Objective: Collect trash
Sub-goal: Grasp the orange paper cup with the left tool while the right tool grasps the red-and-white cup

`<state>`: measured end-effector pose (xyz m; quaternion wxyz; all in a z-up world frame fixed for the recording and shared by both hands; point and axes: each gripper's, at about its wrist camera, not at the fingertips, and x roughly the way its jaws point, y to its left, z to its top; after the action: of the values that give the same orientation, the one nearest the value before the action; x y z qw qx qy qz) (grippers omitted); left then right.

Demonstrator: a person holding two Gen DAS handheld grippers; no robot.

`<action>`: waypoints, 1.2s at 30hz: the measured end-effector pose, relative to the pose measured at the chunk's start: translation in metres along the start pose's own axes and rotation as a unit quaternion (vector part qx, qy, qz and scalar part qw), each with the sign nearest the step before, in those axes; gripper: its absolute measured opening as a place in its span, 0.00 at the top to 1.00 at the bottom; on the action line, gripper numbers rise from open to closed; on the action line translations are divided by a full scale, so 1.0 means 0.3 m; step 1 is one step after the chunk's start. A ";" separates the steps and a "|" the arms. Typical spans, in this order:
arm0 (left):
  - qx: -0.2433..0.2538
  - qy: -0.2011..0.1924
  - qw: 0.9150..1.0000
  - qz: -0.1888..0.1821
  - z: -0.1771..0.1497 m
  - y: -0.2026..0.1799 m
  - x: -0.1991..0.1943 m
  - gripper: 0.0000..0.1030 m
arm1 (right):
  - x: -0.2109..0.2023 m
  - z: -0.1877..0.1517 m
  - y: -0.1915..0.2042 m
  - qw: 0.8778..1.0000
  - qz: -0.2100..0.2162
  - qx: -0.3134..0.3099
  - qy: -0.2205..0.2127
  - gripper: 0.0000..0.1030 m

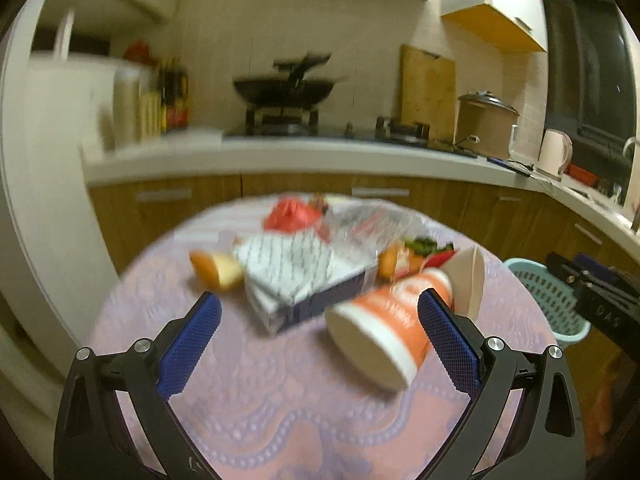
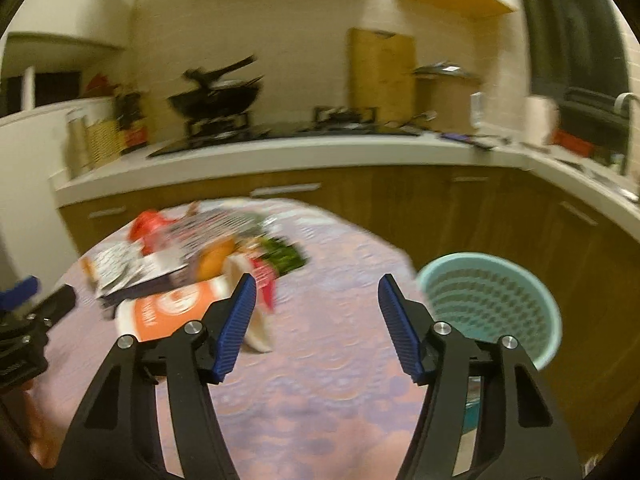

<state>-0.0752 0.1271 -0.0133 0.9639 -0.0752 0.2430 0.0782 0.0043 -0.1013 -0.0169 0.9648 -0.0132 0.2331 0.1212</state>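
Both tongs, left tongs point(image 1: 320, 336) and right tongs point(image 2: 316, 320), gape apart and empty over the surface point(image 1: 280, 412). Reaching looks underway: the tipped orange cup point(image 1: 384, 332) lies nearest, the basket point(image 2: 488, 304) waiting just beside the surface.

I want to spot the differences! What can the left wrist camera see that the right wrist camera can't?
Only the left wrist view shows the pale kettle on the counter and the bread piece clearly. Only the right wrist view shows the whole inside of the teal basket. Both share the tipped orange cup, the patterned box, the wok, and open, empty grippers: left gripper, right gripper.
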 end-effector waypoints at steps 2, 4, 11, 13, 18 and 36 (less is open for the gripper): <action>-0.013 0.021 1.000 -0.017 -0.007 0.020 0.028 0.09 | 0.035 -0.005 0.027 1.000 0.016 -0.005 0.014 0.42; -0.016 0.031 0.999 -0.024 -0.021 0.018 0.053 0.09 | 0.067 -0.008 0.049 0.999 0.025 -0.012 0.024 0.42; -0.025 0.084 0.994 -0.064 -0.040 -0.032 0.156 0.27 | 0.170 0.002 0.073 0.997 0.052 -0.018 0.056 0.42; -0.031 0.099 0.992 -0.068 -0.045 -0.032 0.192 0.31 | 0.186 0.007 0.075 0.996 0.059 -0.019 0.060 0.42; -0.056 0.124 0.986 -0.100 -0.052 -0.023 0.235 0.40 | 0.224 0.022 0.088 0.995 0.069 -0.028 0.068 0.42; -0.037 0.143 0.977 -0.155 -0.051 -0.148 0.255 0.99 | 0.256 0.025 0.024 0.991 0.102 -0.007 0.089 0.83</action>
<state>-0.0075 0.0896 -0.0587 0.9161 -0.1582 0.3606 -0.0751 0.0721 -0.0763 -0.0449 0.9226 -0.0067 0.3175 0.2188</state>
